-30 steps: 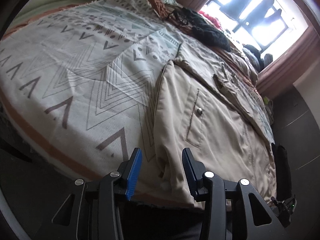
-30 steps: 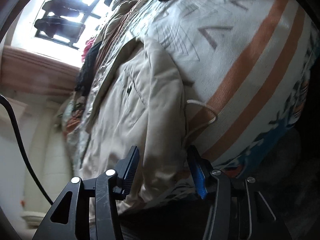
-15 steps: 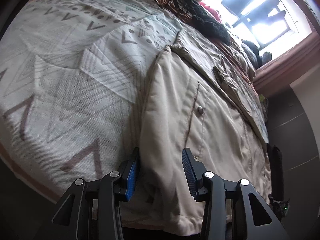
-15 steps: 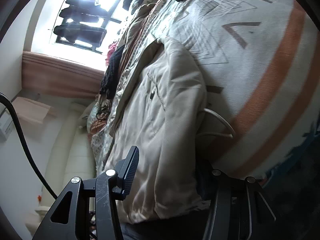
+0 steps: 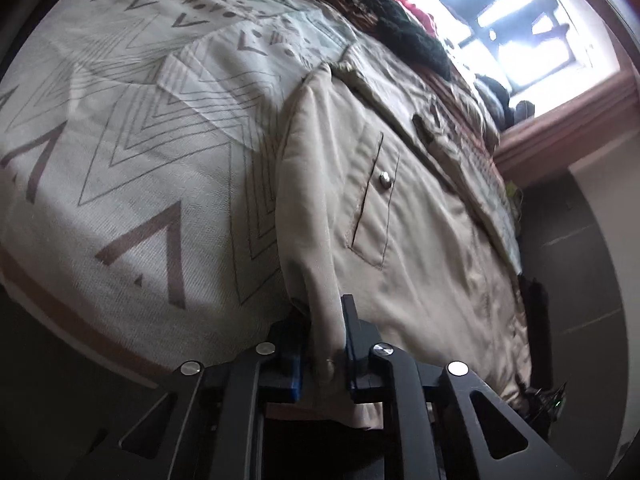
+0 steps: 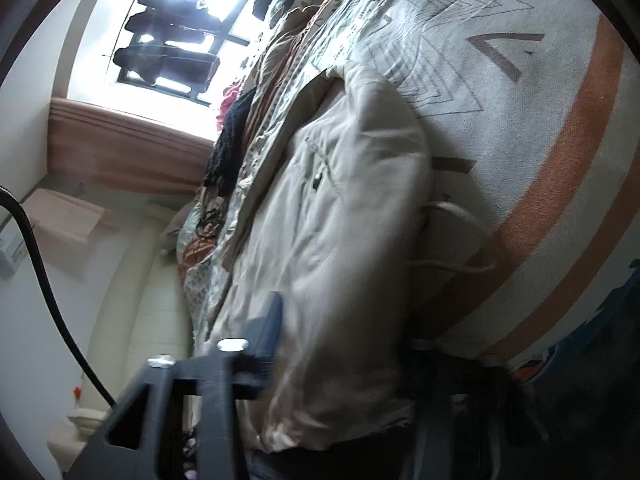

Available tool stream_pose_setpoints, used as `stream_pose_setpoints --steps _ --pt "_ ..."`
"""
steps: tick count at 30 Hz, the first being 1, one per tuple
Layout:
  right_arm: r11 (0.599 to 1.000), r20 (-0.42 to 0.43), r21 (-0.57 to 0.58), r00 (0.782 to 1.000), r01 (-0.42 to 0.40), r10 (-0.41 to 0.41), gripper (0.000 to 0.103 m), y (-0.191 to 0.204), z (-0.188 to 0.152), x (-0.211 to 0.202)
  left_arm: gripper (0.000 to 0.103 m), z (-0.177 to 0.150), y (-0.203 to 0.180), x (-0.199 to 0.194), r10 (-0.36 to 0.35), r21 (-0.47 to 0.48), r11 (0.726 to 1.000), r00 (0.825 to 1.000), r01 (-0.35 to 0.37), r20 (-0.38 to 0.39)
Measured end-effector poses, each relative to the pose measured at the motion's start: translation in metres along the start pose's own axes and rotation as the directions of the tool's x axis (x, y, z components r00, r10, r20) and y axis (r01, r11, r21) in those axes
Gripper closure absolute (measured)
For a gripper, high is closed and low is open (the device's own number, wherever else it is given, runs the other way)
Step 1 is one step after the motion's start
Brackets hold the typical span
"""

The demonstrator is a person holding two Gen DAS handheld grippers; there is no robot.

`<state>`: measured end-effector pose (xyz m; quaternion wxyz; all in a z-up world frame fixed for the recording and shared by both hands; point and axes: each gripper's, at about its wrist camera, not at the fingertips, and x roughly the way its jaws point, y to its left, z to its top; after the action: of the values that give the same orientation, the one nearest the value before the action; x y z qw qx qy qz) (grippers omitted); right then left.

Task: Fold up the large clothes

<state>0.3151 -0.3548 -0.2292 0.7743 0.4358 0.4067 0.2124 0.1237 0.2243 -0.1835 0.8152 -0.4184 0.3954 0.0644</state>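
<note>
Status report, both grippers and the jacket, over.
Left gripper shut on beige jacket edge. Right gripper straddling the jacket's other edge, jaws not yet closed. White cord lies beside that edge on the patterned bedspread.

No legible text, label, brand or number in either view; the white woven bedspread (image 5: 132, 128) with grey chevrons carries pattern only; the beige cotton jacket (image 5: 400, 240) bears no readable marking.

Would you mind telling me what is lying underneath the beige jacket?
The beige jacket lies on a patterned blanket; a white cord emerges from under its edge. Whatever else is beneath stays covered.
</note>
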Motion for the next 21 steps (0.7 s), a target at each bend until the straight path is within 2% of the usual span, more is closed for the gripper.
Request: stream_pose_setpoints --steps 3,12,21 --pt "1.0 0.027 0.025 1.0 -0.009 0.009 0.09 0.001 -0.001 -0.008 0.09 0.001 -0.003 -0.013 -0.027 -0.003 1.0 0.999 0.027 0.031" --pt "0.994 0.115 -0.07 0.989 -0.082 0.089 0.091 0.063 0.002 -0.057 0.091 0.003 -0.021 -0.077 -0.123 -0.004 0.992 0.984 0.125 0.128" --pt "0.976 0.13 -0.159 0.977 -0.15 0.171 0.091 0.115 -0.013 -0.112 0.092 -0.011 -0.031 -0.156 -0.221 0.023 0.975 0.95 0.221 0.22"
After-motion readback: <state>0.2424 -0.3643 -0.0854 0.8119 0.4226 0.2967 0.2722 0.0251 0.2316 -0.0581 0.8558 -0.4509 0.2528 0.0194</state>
